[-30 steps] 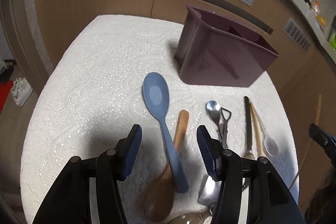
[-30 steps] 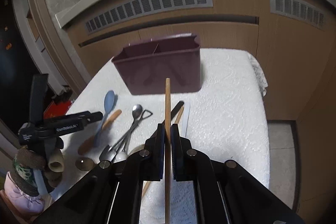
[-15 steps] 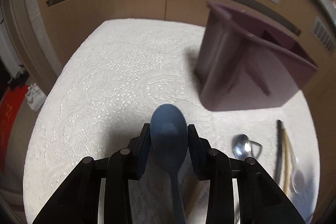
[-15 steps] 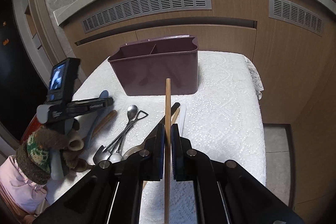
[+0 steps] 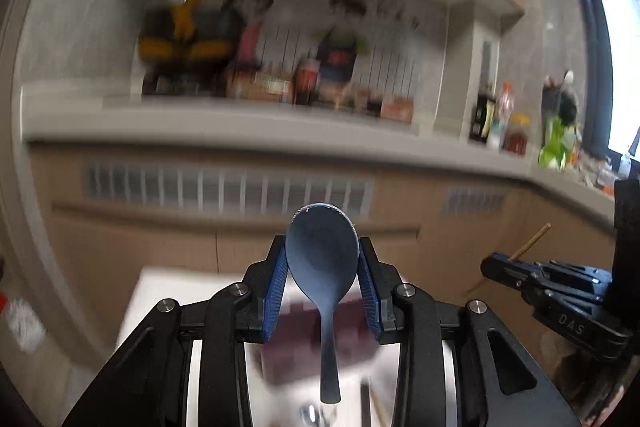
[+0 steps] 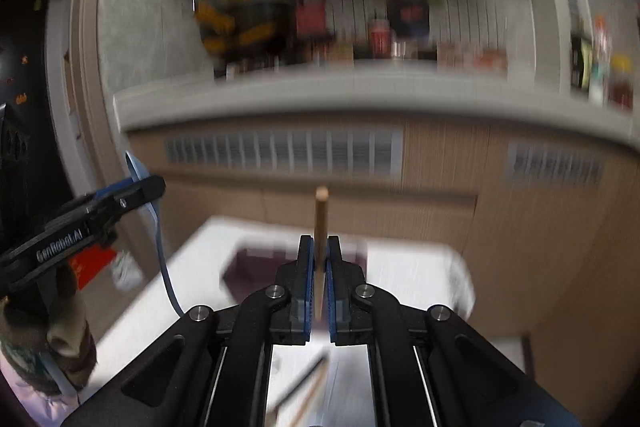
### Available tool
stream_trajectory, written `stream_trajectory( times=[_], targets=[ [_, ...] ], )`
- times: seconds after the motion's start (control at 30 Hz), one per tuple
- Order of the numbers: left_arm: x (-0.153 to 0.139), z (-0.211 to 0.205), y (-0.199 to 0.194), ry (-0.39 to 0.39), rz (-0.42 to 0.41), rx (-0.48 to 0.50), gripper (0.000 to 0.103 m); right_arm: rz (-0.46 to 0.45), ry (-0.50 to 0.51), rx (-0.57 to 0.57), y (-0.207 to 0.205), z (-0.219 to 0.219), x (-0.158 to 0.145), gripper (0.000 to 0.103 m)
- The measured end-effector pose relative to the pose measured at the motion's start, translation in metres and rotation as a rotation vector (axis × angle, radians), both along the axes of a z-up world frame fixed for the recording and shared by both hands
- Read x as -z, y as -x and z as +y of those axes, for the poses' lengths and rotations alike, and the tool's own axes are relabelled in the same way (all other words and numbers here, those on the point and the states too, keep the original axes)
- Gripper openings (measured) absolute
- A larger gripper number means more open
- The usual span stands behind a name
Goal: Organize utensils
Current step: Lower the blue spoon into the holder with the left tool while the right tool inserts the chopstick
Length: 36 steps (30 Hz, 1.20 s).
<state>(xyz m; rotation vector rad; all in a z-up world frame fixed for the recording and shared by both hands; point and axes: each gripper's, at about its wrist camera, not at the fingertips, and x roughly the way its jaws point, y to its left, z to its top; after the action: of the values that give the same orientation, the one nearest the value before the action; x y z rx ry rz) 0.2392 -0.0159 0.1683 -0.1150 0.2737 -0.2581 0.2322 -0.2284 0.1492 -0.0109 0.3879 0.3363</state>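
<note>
Both tongs have risen off the white lace-covered tabletop (image 6: 412,267) since a second ago, each carrying a utensil up with it, and the blurred kitchen counter and its vented wooden cabinets now fill both views. Going left to right, the left tongs (image 6: 154,187) show at the left edge of the right wrist view with "GenRobot.AI" printed in white along their black arm, held by a hand in a patterned knit glove (image 6: 48,343). They point a little below level and pinch the bowl of the blue plastic spoon (image 5: 323,259) between their blue pads, its handle hanging down toward the dark purple plastic utensil caddy (image 5: 316,339) on the tabletop below. The right tongs (image 6: 319,263), marked "DAS" in the left wrist view, sit pressed together on the thin wooden chopstick (image 6: 321,223), which stands upright above the caddy. More chopsticks (image 6: 308,387) lie blurred on the tabletop beneath.
</note>
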Motion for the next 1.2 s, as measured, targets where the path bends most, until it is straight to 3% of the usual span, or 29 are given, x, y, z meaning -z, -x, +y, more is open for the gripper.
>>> stream_trajectory(
  times=[0.17, 0.33, 0.73, 0.9, 1.0, 1.07, 1.13, 1.2],
  targets=[
    [-0.033, 0.0, -0.029, 0.014, -0.084, -0.023, 0.035, -0.074, 0.011, 0.021, -0.032, 0.011, -0.044, 0.005],
    [-0.029, 0.006, -0.058, 0.043, -0.084, -0.023, 0.035, -0.055, 0.052, 0.026, -0.056, 0.022, -0.045, 0.005],
    [0.066, -0.014, -0.108, -0.009, 0.088, -0.034, 0.035, 0.066, 0.082, 0.023, -0.091, 0.027, 0.019, 0.006],
    [0.108, -0.018, -0.125, -0.005, 0.241, -0.004, 0.042, 0.157, 0.126, 0.009, -0.108, 0.034, 0.055, 0.007],
    [0.12, -0.015, -0.117, -0.005, 0.272, 0.002, 0.045, 0.193, 0.152, 0.032, -0.108, 0.031, 0.074, 0.022],
    [0.123, -0.01, -0.105, -0.002, 0.281, -0.001, 0.05, 0.201, 0.152, 0.053, -0.102, 0.025, 0.083, 0.043],
    [0.123, -0.003, -0.092, 0.011, 0.284, -0.002, 0.055, 0.187, 0.155, 0.088, -0.091, 0.018, 0.088, 0.058],
    [0.125, 0.004, -0.076, 0.008, 0.287, -0.013, 0.057, 0.177, 0.162, 0.113, -0.078, 0.011, 0.094, 0.062]
  ],
)
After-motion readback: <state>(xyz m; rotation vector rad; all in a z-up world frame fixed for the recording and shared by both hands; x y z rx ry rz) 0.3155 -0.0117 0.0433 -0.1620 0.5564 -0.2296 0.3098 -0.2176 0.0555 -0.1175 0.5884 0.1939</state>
